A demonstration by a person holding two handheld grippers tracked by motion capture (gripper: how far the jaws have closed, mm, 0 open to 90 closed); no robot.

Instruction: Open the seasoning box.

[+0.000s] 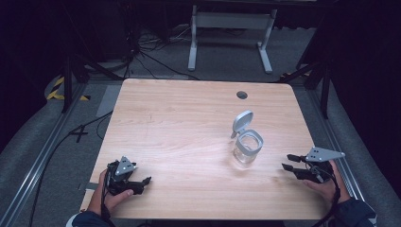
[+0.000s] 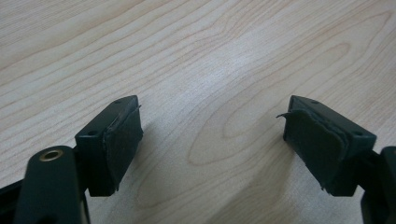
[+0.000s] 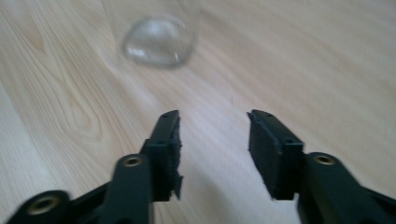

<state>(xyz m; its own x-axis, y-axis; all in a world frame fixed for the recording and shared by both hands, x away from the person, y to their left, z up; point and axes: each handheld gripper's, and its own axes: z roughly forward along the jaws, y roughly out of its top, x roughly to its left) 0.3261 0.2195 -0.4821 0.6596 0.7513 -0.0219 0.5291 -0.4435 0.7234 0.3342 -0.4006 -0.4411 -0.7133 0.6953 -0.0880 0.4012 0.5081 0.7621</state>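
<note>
Light wooden surface (image 1: 189,123), rounded corners, a dark round cable port (image 1: 242,95) near its far edge

Clear glass jar (image 1: 247,149) stood upright right of centre, slightly nearer than the middle. Its grey hinged lid (image 1: 242,122) was flipped up and back on the jar's far-left side, leaving the mouth uncovered. Contents could not be made out

Left gripper (image 1: 142,183) lay at the near-left corner of the surface, held in the person's left hand (image 1: 116,196), grey three-cornered plate on top. Jaws spread wide apart, nothing between them; in the left gripper view bare wood grain showed between the pads (image 2: 122,140), whose edges looked worn

Right gripper (image 1: 289,162) sat at the near-right edge, held in the right hand (image 1: 326,187), pointing left toward the jar and well apart from it. Jaws parted, holding nothing. In the right gripper view the jar's base (image 3: 159,46) appeared blurred, beyond the jaw tips and a little left

Beyond the surface: grey floor, loose black cables (image 1: 151,56), a white desk frame (image 1: 231,33)
</note>
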